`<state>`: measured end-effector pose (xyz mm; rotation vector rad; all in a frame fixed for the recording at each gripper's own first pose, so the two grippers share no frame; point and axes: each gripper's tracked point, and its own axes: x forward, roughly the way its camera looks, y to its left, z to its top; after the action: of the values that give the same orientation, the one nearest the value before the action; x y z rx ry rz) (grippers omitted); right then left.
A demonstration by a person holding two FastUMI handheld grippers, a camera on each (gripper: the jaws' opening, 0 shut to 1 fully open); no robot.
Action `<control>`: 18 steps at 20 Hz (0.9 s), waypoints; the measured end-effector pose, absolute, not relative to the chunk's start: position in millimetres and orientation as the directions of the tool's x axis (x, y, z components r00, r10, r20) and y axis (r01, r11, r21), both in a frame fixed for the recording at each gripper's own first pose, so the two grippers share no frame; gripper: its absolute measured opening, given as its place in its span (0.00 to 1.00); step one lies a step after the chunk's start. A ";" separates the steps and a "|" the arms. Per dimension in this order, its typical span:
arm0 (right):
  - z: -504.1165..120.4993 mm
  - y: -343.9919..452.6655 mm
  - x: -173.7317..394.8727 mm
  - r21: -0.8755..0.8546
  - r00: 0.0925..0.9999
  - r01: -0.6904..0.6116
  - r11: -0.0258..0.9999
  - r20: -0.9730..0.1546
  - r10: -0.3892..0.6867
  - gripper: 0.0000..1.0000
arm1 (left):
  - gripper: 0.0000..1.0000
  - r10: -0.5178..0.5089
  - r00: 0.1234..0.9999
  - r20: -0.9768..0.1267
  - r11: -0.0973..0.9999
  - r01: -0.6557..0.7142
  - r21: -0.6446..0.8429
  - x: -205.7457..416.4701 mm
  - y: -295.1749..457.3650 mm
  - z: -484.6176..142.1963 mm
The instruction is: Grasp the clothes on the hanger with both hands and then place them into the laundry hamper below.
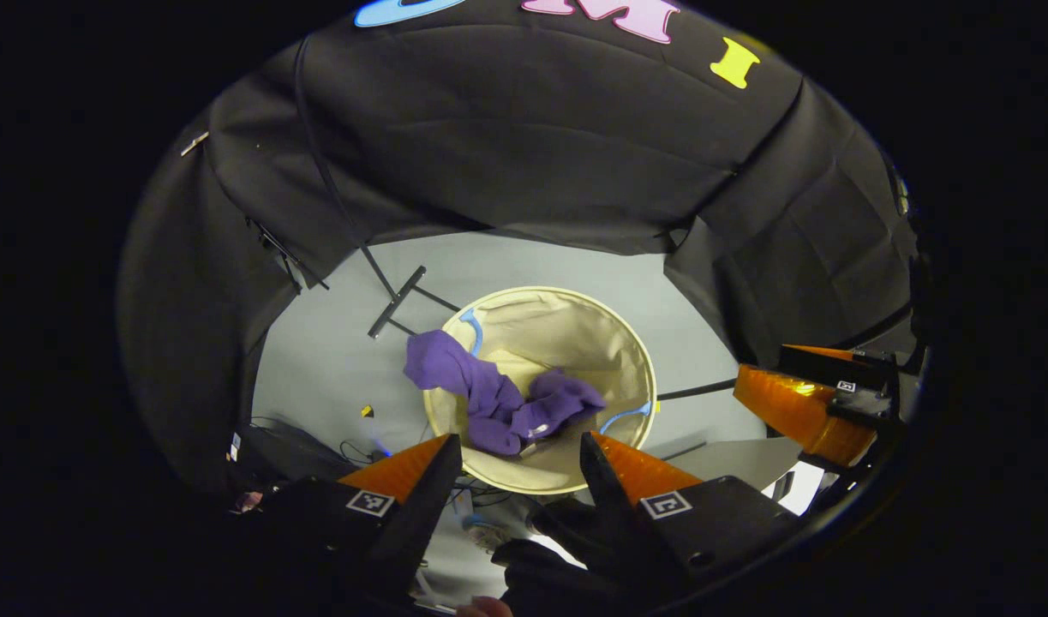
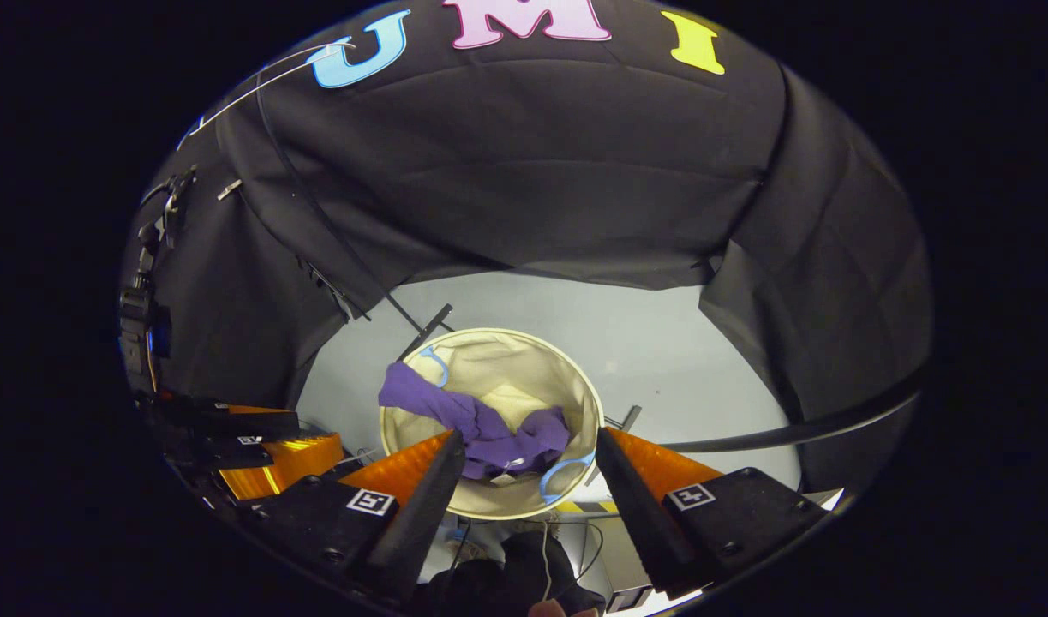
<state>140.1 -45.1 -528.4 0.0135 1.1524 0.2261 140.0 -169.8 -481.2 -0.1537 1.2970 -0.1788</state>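
Left gripper view: left gripper (image 1: 518,458) at the bottom, fingers spread wide apart, nothing between them. Just past the fingertips, below, sits the round beige laundry hamper (image 1: 575,321) on the grey floor (image 1: 335,360). Purple garment (image 1: 498,398) lies in the hamper, one end draped over the near-left rim and hanging outside, the rest bunched down inside. Blue handles (image 1: 472,330) on the rim. At the right edge the other gripper's orange finger (image 1: 802,411) shows, well apart from the hamper.

Right gripper view: right gripper (image 2: 528,450) at the bottom, fingers also wide apart, empty. Hamper (image 2: 506,360) directly beyond them, garment (image 2: 481,424) in it with one part over the left rim. Left gripper (image 2: 271,458) off to the left. Farther out, a thin black metal stand (image 1: 395,302) foot on the floor behind the hamper, then the black cloth wall (image 1: 532,137).
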 end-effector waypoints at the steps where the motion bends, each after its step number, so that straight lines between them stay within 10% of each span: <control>1: -526.1 -44.3 139.0 0.128 0.388 -0.169 0.977 -0.903 0.185 0.99 | 0.89 -0.216 0.268 -0.939 0.976 0.047 -0.212 140.0 -167.1 -479.4; 18: -380.3 -29.3 100.6 0.071 0.650 -0.025 0.997 -0.757 0.070 0.99 | 0.88 -0.261 0.588 -0.766 0.965 0.145 -0.218 130.5 -115.6 -322.1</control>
<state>100.6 -29.3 -380.3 0.0563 0.8620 0.0539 130.5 -115.6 -322.1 -0.1375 0.9132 -0.2371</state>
